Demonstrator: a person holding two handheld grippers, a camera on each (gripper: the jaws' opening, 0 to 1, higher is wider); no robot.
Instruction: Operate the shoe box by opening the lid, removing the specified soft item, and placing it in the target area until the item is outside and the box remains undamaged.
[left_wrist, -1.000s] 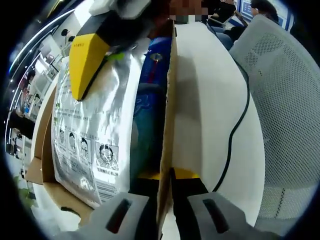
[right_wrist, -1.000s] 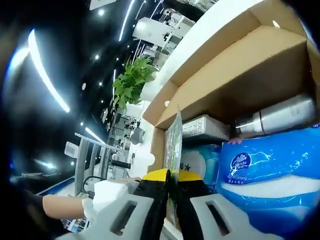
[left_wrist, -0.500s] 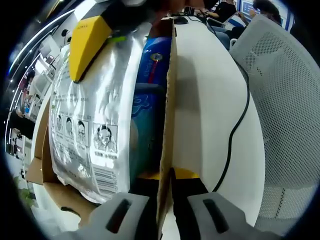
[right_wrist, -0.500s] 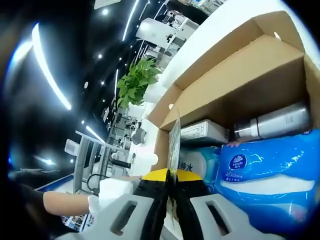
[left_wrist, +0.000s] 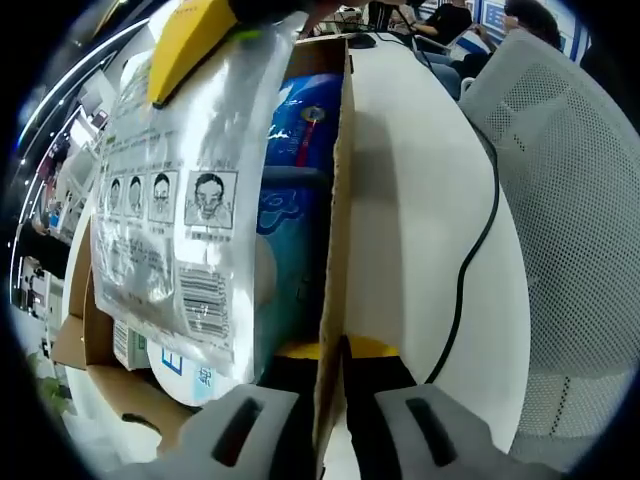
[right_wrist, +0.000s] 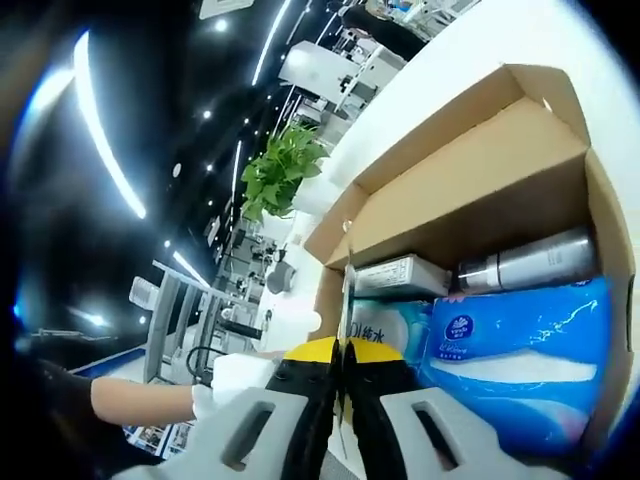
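- my left tongs (left_wrist: 335, 350) are clamped on the cardboard wall of the shoe box (left_wrist: 335, 200), which sits on the white worktop (left_wrist: 420, 200)
- my right tongs (right_wrist: 340, 352) are pinched on the edge of the silver mask pouch (left_wrist: 180, 190); i see it lifted partly above the box, yellow tips at its top
- in the box: blue tissue pack (right_wrist: 520, 360), metal bottle (right_wrist: 525, 262)
- black cable (left_wrist: 478, 240) crosses the worktop

1 brown cardboard shoe box (right_wrist: 470, 190); 1 silver foil pouch printed with faces (left_wrist: 175, 215); 1 blue plastic tissue pack (right_wrist: 515, 365); 1 silver metal bottle (right_wrist: 525, 262); 1 small grey carton (right_wrist: 400, 275); 1 green potted plant (right_wrist: 280, 170); 1 black cable (left_wrist: 478, 240); 1 white mesh chair (left_wrist: 575, 190).
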